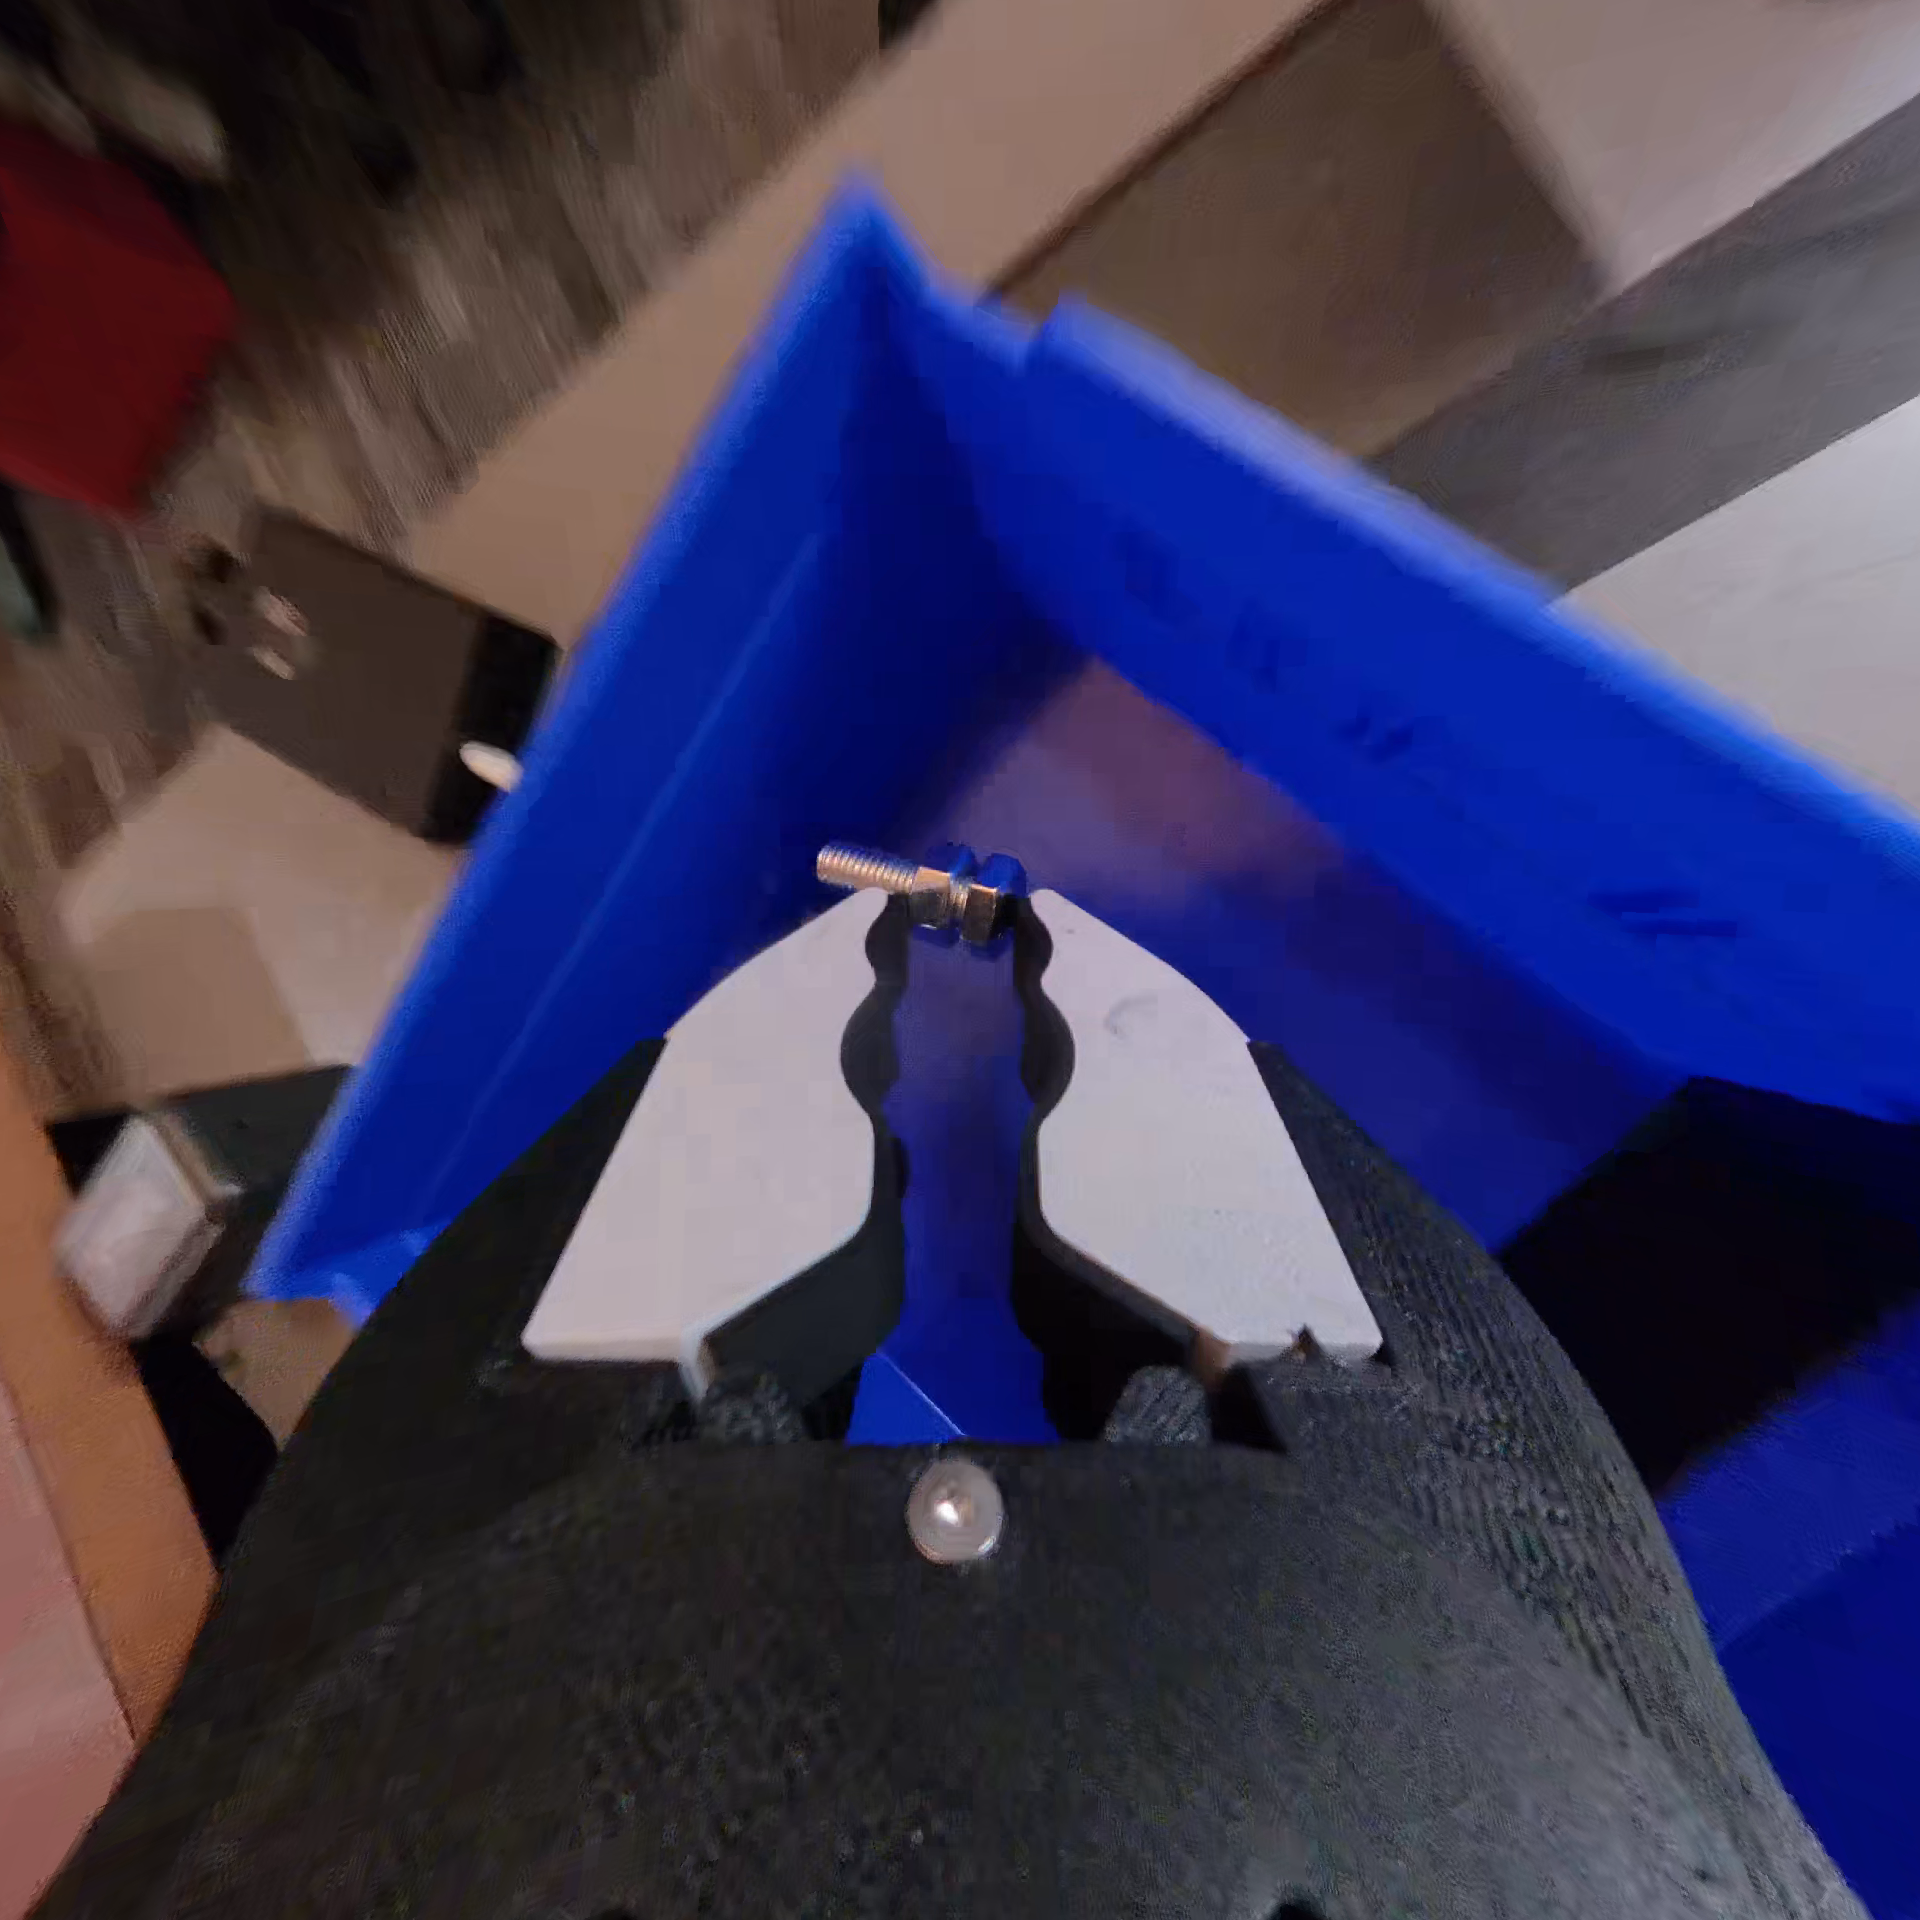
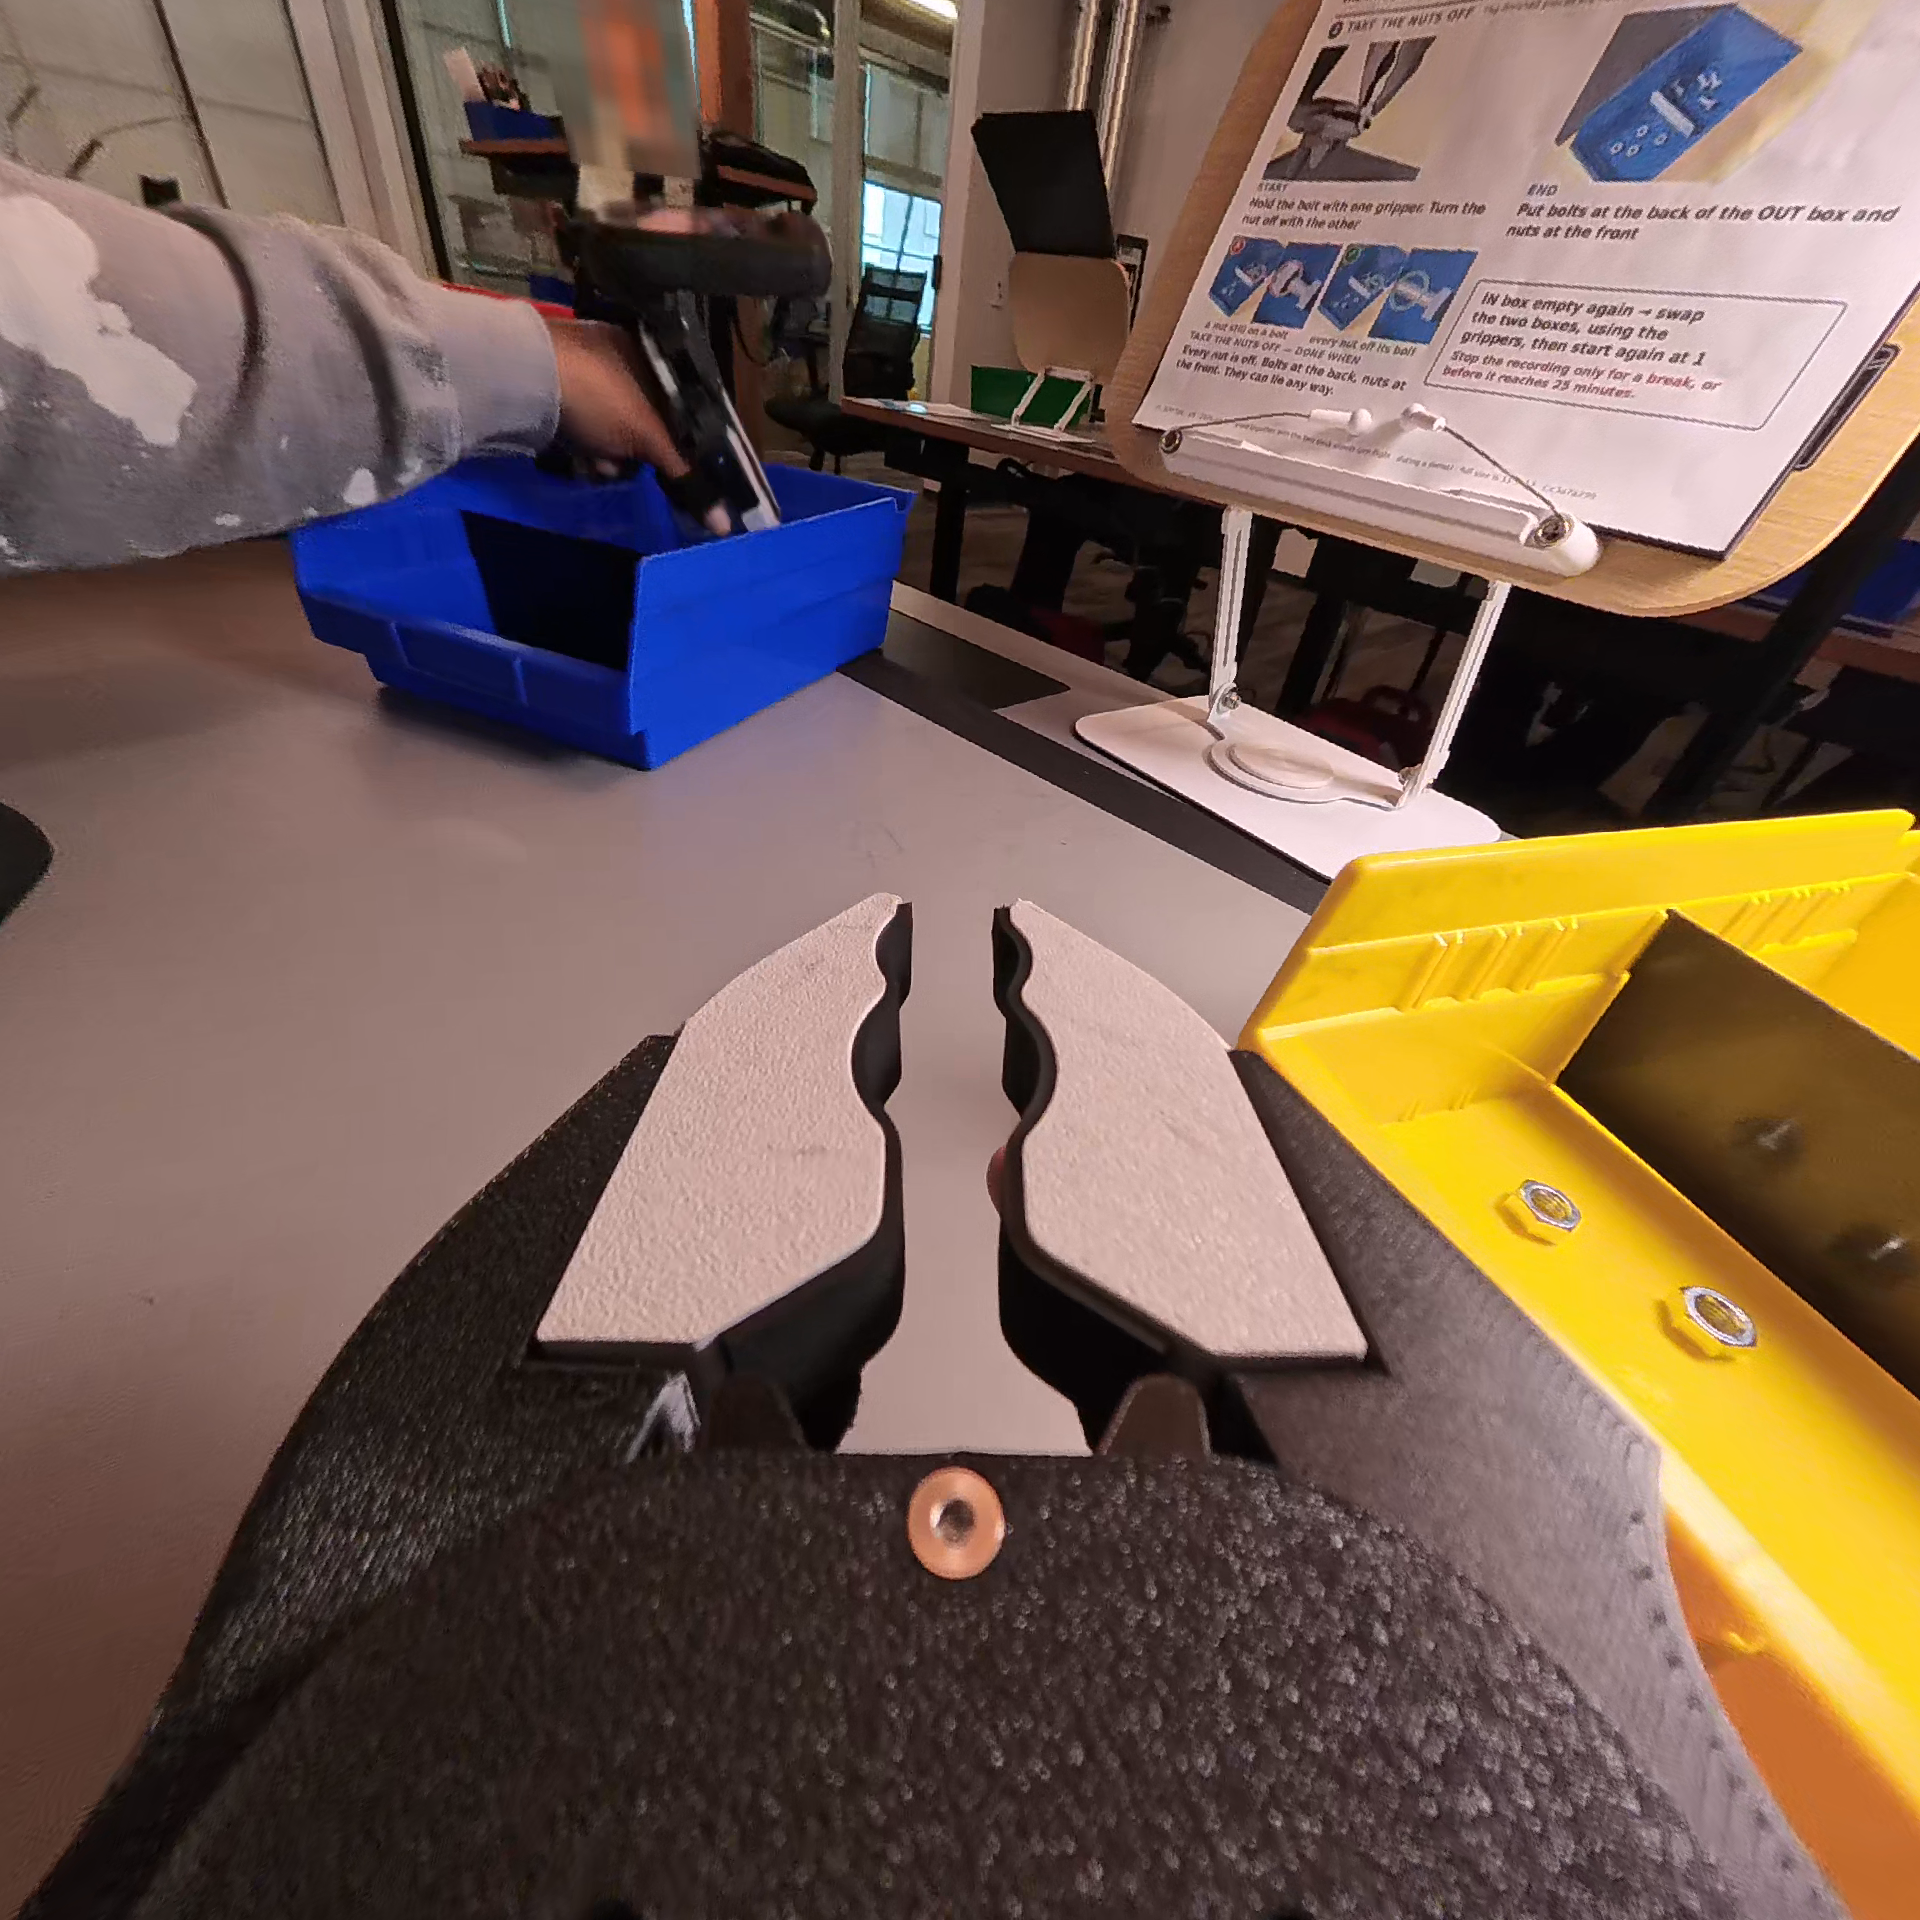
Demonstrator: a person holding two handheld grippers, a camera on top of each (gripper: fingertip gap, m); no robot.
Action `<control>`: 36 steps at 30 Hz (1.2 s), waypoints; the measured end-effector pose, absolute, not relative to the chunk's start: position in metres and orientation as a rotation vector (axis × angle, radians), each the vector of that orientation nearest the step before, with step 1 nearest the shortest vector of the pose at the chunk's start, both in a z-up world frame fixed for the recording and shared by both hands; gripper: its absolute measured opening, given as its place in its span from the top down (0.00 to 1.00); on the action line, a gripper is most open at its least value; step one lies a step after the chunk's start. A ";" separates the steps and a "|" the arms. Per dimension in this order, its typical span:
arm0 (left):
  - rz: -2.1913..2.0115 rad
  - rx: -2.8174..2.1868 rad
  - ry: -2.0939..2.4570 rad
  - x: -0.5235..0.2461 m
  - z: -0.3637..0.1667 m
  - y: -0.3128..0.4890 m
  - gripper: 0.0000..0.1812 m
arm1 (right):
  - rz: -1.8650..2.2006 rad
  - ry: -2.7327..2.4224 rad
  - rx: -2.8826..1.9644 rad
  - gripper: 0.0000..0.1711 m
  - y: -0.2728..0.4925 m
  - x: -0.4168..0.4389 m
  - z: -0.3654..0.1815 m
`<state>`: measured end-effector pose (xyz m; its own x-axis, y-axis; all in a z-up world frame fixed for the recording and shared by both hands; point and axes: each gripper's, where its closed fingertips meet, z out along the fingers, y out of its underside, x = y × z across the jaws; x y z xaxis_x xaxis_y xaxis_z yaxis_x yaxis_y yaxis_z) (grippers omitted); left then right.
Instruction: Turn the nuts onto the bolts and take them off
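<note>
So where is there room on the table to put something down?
The grey table is bare between the blue bin, the yellow bin and the right gripper. It is crowded by the white stand and inside the blue bin, where the left gripper works.

Bare table [image 2: 416, 987] between blue bin [image 2: 727, 623], yellow bin [image 2: 1455, 935]

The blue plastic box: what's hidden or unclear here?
- Blue plastic box floor: right wrist view, walls and left gripper block it.
- Silver bolt head: left wrist view, fingertips cover it.
- Yellow plastic bin: cut off by right edge.
- Background: left wrist view, motion-blurred.
</note>
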<state>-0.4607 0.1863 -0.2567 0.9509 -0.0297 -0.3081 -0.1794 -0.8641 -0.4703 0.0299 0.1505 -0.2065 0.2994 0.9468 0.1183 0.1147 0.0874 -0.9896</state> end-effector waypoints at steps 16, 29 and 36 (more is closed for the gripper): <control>0.080 -1.231 0.839 -0.127 -0.088 0.077 0.89 | 1.269 -1.091 -1.281 0.85 0.104 -0.025 -0.134; 0.016 -1.062 1.073 -0.033 -0.122 0.029 0.90 | 1.994 -1.274 -1.247 0.90 0.029 -0.048 -0.113; -0.280 -1.200 0.947 -0.034 -0.126 0.033 0.89 | 1.975 -1.277 -1.237 0.94 0.036 -0.048 -0.115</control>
